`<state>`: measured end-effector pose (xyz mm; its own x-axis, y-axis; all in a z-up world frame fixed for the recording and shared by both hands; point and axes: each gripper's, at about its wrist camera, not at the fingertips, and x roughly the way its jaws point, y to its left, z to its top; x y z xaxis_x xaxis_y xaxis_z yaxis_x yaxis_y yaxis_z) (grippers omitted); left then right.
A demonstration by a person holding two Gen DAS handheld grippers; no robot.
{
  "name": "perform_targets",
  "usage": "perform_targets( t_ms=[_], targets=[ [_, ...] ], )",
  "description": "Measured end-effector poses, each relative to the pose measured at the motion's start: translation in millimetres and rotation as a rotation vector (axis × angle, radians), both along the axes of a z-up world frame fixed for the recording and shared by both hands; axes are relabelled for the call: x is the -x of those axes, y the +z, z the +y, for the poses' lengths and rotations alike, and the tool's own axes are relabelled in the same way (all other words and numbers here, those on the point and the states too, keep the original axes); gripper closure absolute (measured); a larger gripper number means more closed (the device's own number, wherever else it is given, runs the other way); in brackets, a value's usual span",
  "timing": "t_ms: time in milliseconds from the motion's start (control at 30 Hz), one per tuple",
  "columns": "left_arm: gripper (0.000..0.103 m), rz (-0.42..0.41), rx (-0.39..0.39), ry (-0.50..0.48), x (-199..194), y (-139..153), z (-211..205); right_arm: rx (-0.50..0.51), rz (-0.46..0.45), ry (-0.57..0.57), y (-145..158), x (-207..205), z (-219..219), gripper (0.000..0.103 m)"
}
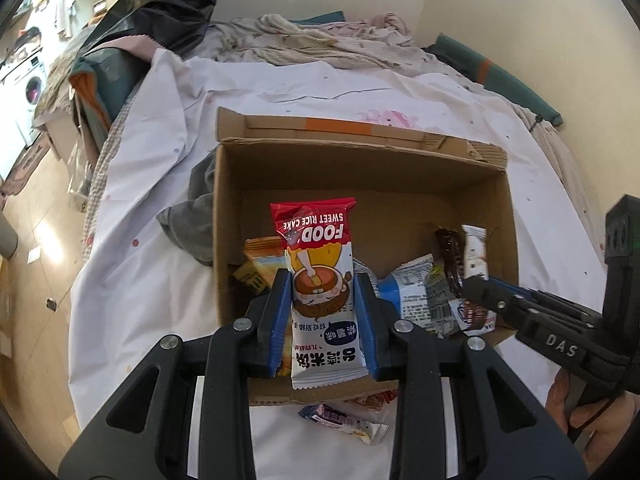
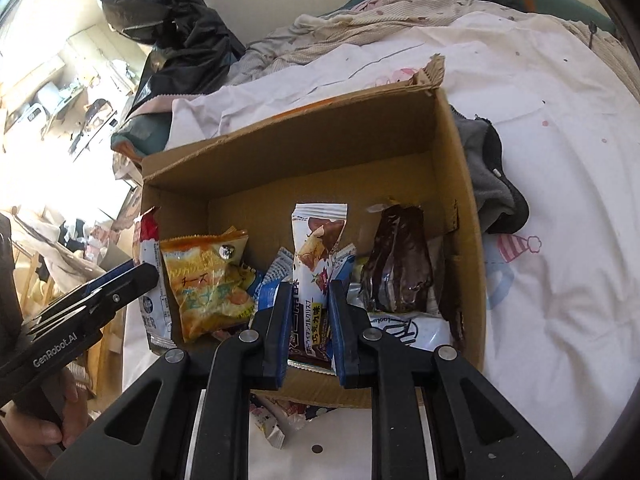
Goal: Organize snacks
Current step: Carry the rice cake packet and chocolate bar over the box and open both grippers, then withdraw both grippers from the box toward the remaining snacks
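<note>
We hold both packets above the cardboard box [image 1: 404, 168]: left gripper [image 1: 323, 300] pinching the sweet rice cake packet [image 1: 316, 256], right gripper [image 2: 308, 308] pinching the chocolate biscuit packet [image 2: 316, 248], long axes pointing forward.

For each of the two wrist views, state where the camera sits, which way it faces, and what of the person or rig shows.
Left wrist: on the left gripper, looking forward and down into the cardboard box; it grips a rice cake packet; the right gripper enters from the right.
Right wrist: on the right gripper, facing the box from the other near corner; it grips a chocolate bar packet; the left gripper shows at left.
Shared: box, both grippers.
</note>
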<state>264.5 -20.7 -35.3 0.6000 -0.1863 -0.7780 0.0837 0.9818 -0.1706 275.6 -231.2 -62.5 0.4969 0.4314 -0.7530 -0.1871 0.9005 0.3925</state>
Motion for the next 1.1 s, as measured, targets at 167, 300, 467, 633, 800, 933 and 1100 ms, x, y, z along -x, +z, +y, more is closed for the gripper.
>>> perform_targets(
  t_ms=[167,300,467,633,800,933,1100],
  targets=[
    [0.075,0.002,0.025,-0.025,-0.4,-3.3,-6.6,0.007,0.008,0.019,-2.7,0.9,4.7,0.084],
    [0.073,0.0,0.028,-0.049,1.4,-4.2,-12.4,0.003,0.02,0.024,-4.3,0.8,5.1,0.084],
    [0.043,-0.021,-0.006,-0.051,7.1,-6.7,-17.6,-0.013,0.055,0.03,-8.2,-1.3,4.3,0.081],
    [0.024,-0.041,-0.09,-0.079,10.3,-7.0,-27.0,-0.038,0.082,0.036,-9.9,-1.8,4.2,0.081],
    [0.02,-0.042,-0.065,-0.057,12.1,-5.7,-20.7,-0.031,0.064,0.001,-5.0,-0.4,-0.3,0.029],
    [0.02,-0.046,-0.053,-0.034,12.5,-5.2,-13.4,-0.049,0.041,-0.003,1.0,0.1,-2.3,0.029],
    [0.02,-0.069,-0.046,-0.003,15.6,1.5,-5.0,-0.055,0.02,-0.025,7.0,1.2,-5.8,0.029]
  ],
)
